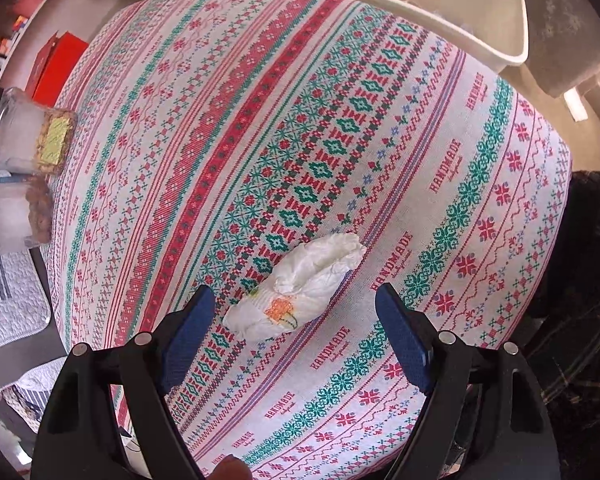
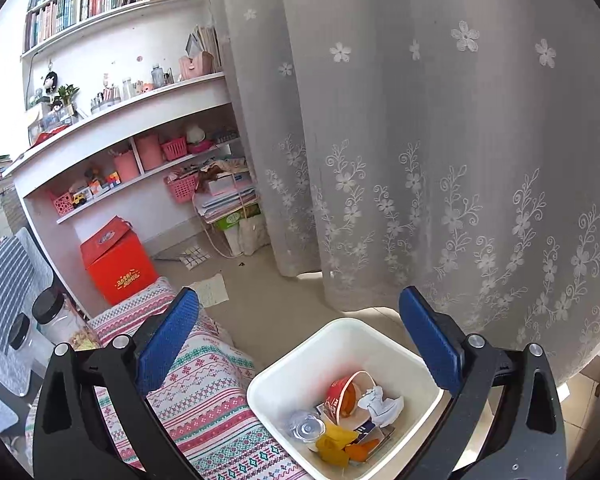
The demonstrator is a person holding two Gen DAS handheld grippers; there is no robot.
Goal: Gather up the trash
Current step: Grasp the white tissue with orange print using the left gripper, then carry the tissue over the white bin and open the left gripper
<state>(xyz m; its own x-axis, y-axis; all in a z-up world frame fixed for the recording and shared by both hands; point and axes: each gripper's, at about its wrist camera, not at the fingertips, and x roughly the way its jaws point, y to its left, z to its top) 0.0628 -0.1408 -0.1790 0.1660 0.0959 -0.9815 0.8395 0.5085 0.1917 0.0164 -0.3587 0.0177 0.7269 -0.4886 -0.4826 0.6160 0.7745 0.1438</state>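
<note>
The worktop (image 1: 300, 128) cloth carries red, teal and pink cross-stitch bands on white. The crumpled tissue (image 1: 296, 288) is white with an orange flower print. The bin (image 2: 300, 364) is white; beside it, the curtain (image 2: 440, 140) is grey with white flowers.

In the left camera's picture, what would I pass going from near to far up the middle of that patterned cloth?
Open left gripper → crumpled white tissue lying between its fingers → bare stretch of patterned tablecloth → white bin at the far edge.

Left hand-held gripper (image 1: 296, 320) and right hand-held gripper (image 2: 300, 328) both gape wide, holding nothing.
</note>
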